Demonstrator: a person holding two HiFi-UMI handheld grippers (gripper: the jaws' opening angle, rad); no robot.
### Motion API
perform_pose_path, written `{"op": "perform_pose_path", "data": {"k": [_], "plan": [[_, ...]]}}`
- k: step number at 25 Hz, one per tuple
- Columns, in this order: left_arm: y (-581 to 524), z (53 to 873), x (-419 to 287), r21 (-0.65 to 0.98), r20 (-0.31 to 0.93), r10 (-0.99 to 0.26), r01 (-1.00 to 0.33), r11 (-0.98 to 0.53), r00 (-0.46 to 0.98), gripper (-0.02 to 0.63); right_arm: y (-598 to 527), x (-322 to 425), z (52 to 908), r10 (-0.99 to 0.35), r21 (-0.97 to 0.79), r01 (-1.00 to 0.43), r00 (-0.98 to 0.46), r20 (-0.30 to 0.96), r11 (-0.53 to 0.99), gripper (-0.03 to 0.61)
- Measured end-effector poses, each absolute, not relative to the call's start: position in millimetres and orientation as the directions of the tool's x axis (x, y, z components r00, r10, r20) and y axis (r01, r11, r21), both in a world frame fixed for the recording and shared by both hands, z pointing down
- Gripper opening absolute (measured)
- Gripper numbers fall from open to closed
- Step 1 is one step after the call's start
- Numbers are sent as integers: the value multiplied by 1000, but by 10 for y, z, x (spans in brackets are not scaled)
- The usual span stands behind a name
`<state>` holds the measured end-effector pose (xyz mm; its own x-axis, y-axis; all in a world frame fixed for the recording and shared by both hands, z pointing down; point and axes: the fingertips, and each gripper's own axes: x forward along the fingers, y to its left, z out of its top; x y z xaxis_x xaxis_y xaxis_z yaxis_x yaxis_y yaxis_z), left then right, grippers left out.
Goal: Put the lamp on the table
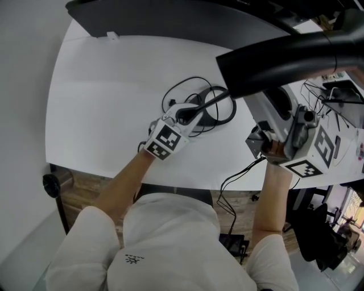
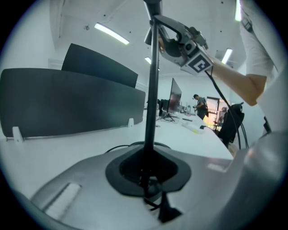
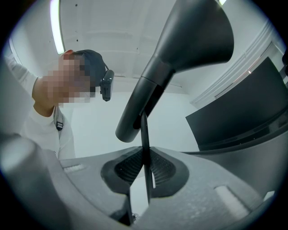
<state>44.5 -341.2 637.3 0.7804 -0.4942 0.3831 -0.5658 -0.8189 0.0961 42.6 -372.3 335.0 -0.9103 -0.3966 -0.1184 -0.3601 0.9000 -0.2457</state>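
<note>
On the white table [image 1: 96, 108], not far from its front edge, the lamp [image 1: 284, 57] stood tall between our two claws. The left claw [image 1: 192, 112] was shut tight on the lamp's thin black pole [image 2: 152, 90], low down. The right claw [image 3: 145, 168] was shut on the same pole higher up, just under the big black shade [image 3: 191, 40]. We could not tell if the lamp's bottom end touched the table top.

A black cord [image 1: 234, 107] lay in loops on the table, right beside the left claw.

The left side of the table was wide and bare, with lots of room to move. At the back edge stood a dark panel [image 1: 170, 17]. The front edge ran just under our left wrist, and past it was the wood floor [image 1: 85, 193]. To the right it was tight: another desk [image 1: 347, 142] sat close by, messy with wires, and the shade hung over that side.

Each claw had a cube with black and white square patterns, one on the left [image 1: 166, 140] and one on the right [image 1: 321, 145]. They were patterns, not words. A small dark mark [image 1: 133, 259] sat on our white shirt, too tiny to read.
</note>
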Motion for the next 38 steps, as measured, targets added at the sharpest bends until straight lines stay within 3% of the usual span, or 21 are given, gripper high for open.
{"op": "perform_pose_path", "data": {"k": [38], "plan": [[-3435,6536,444,87,419,-475,-555,-828,774,31,-3539,327,3468,-353,-243,-320,-929,-106,916,46]]}}
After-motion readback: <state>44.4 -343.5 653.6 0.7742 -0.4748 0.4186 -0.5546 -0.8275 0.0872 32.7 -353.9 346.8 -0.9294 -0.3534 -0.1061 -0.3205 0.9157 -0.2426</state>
